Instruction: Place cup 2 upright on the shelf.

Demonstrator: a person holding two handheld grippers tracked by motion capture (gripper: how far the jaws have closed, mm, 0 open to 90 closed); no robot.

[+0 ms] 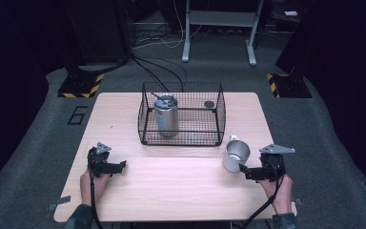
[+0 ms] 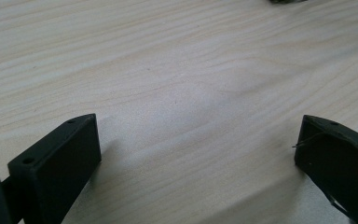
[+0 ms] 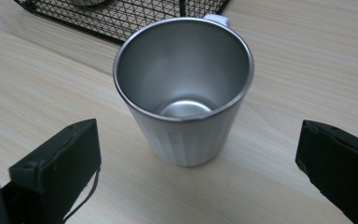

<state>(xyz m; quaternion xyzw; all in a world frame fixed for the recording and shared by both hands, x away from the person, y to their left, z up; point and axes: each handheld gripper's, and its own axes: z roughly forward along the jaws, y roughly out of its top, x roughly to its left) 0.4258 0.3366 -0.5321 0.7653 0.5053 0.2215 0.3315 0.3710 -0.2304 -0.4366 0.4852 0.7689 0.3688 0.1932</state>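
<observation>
So the right gripper [image 1: 246, 172] is the one in play here. It sits at the lower right of the high view with the steel cup [image 1: 236, 155] just up and left of it, near but not touching. In the right gripper view the cup [image 3: 184, 93] stands dead centre between the two black jaws, which are spread wide with nothing in them — there's bare table on both sides of the cup wall. The cup is upright, mouth open and empty, its long axis vertical, with a small handle [image 3: 216, 19] on the far side, pointing toward the wire basket [image 1: 219, 119].

The left gripper [image 1: 119, 167] is at the lower left of the high view, well apart from the cup. Its jaws are open too, looking at nothing but wood grain [image 2: 177, 93].

My guess is the next move is a straight push forward so the jaws close around the cup body. There's plenty of room in front, but the basket's near edge [image 3: 121, 28] is just behind the cup, so overshooting could shove it into the wire. A can [image 1: 166, 116] already stands upright in the basket's left half; the right half looks free except for a small dark disc [image 1: 209, 104].
</observation>
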